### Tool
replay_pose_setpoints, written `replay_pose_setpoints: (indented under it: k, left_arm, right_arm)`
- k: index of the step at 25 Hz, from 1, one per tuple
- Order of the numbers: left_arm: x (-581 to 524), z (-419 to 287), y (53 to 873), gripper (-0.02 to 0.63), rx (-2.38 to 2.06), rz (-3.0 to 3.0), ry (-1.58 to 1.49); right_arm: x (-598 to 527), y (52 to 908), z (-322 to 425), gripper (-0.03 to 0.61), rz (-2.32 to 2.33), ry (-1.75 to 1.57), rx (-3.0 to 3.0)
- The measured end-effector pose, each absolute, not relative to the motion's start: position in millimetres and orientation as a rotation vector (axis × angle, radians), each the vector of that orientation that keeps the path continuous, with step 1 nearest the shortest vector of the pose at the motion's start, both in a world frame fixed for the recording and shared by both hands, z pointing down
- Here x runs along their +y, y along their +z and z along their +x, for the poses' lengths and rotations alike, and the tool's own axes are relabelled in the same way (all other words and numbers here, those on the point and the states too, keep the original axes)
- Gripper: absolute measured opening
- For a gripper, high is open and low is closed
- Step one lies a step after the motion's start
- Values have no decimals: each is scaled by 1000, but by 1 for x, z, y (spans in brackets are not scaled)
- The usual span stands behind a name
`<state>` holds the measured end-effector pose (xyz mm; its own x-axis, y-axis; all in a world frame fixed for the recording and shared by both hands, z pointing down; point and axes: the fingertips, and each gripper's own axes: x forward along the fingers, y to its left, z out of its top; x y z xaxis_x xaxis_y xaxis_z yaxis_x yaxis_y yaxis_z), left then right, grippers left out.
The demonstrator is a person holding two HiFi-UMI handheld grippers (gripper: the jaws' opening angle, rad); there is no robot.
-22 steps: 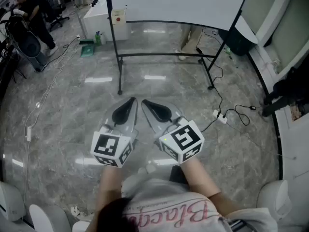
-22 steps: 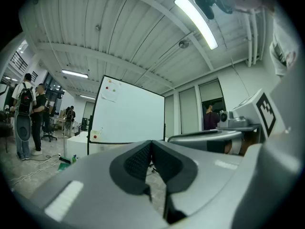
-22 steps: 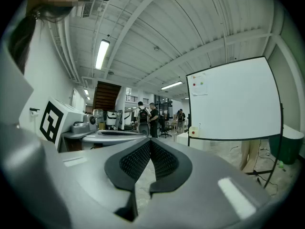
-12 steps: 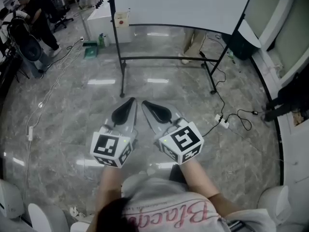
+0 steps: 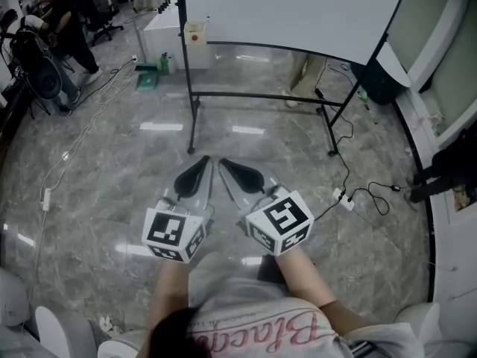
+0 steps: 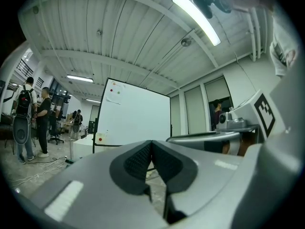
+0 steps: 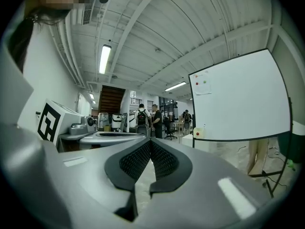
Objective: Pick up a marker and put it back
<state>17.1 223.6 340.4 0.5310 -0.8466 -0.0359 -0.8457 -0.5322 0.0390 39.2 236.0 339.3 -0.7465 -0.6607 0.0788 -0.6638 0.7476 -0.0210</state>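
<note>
My left gripper [image 5: 205, 159] and right gripper [image 5: 221, 162] are held side by side at waist height over the marble floor, tips almost touching. Both are shut with nothing between the pads, as the left gripper view [image 6: 151, 142] and the right gripper view [image 7: 150, 141] show. A whiteboard [image 5: 298, 6] on a black wheeled stand [image 5: 261, 95] stands ahead of me, also seen as the whiteboard [image 6: 136, 116] and the whiteboard [image 7: 238, 99]. A small box with a red dot [image 5: 196, 33] hangs at its left edge. I cannot make out a marker in any view.
A power strip with trailing cables [image 5: 343, 198] lies on the floor to the right. A white cabinet [image 5: 164, 32] stands behind the board's left side. People [image 5: 63, 21] and office chairs are at the far left. White seat shapes [image 5: 15, 304] sit at the bottom left.
The whiteboard and its stand have slid lower and to the right in the head view. Both grippers stay shut together in the same pose.
</note>
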Motion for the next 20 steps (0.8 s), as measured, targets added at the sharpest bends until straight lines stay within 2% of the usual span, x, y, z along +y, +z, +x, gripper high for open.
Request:
replay_pose_setpoints:
  k: [10, 20]
  left_arm:
    - [178, 11, 352, 0, -1502, 2690, -104]
    - [76, -12, 340, 0, -1438, 2740, -110]
  right_arm:
    - [192, 351, 43, 2, 1097, 108, -2845]
    - [97, 342, 18, 2, 1152, 99, -2841]
